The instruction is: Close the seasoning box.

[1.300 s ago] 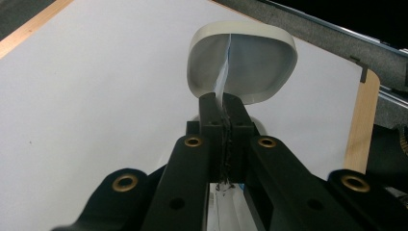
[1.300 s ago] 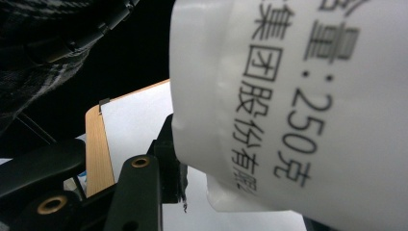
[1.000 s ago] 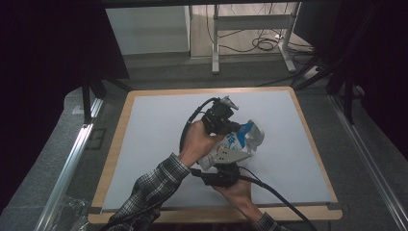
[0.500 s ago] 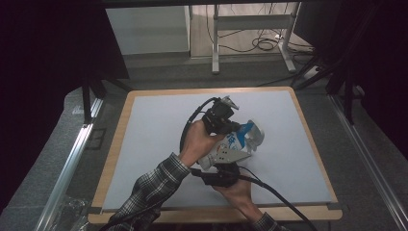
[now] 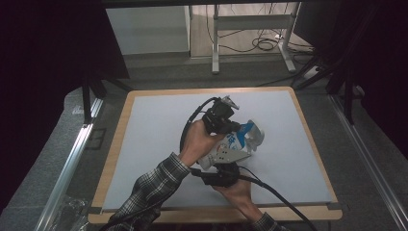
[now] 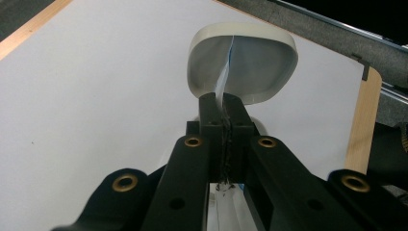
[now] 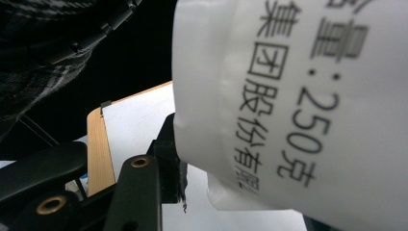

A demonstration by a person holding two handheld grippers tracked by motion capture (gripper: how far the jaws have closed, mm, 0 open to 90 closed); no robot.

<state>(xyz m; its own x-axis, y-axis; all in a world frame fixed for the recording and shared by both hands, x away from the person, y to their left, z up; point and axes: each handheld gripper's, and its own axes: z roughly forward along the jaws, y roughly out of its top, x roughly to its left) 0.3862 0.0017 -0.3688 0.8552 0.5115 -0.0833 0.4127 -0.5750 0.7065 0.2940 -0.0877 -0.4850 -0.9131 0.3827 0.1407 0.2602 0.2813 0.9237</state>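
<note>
A white and blue pouch (image 5: 236,140) with printed text is held above the middle of the white table mat (image 5: 154,144). My left gripper (image 5: 230,126) comes from the upper left and is shut on a thin edge at the pouch's open mouth (image 6: 240,62); in the left gripper view my left gripper (image 6: 226,103) pinches that edge. My right gripper (image 5: 222,169) grips the pouch's lower end from below. In the right gripper view the pouch (image 7: 298,96) sits close to the lens with black print on white. It covers one jaw of my right gripper (image 7: 177,163).
The mat lies on a wooden-edged table (image 5: 293,103). A metal rail (image 5: 67,168) runs along the left side and another (image 5: 370,163) along the right. A desk frame with cables (image 5: 255,43) stands beyond the far edge.
</note>
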